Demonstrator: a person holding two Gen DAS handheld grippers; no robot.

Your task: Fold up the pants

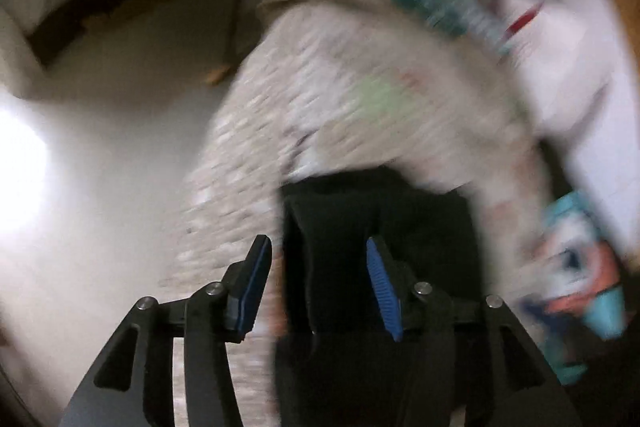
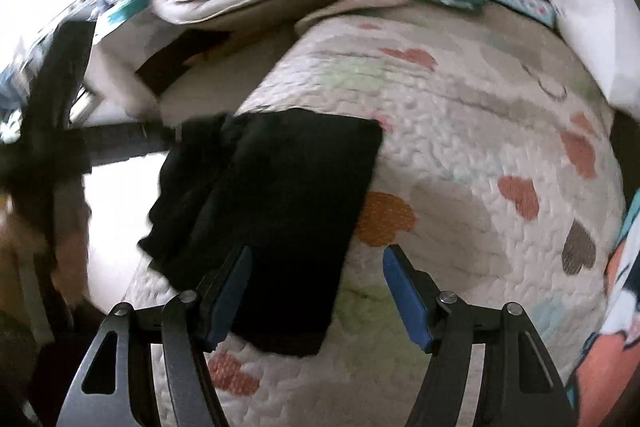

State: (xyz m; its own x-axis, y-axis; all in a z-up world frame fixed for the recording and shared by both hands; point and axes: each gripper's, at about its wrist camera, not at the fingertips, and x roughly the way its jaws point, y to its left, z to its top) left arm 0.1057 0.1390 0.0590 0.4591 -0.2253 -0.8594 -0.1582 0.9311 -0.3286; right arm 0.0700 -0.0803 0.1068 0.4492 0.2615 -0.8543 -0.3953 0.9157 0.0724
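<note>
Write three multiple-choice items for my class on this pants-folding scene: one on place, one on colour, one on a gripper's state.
1. Where do the black pants lie?
A. on the heart-print quilt
B. in a drawer
C. on a chair

2. What colour are the gripper finger pads?
A. red
B. blue
C. yellow

3. How is the right gripper?
A. shut on the pants
B. shut on the quilt
C. open

Key: 1 A, the pants rest flat on the quilt; 2 B, both views show blue pads; 3 C, its fingers stand wide apart, holding nothing.
</note>
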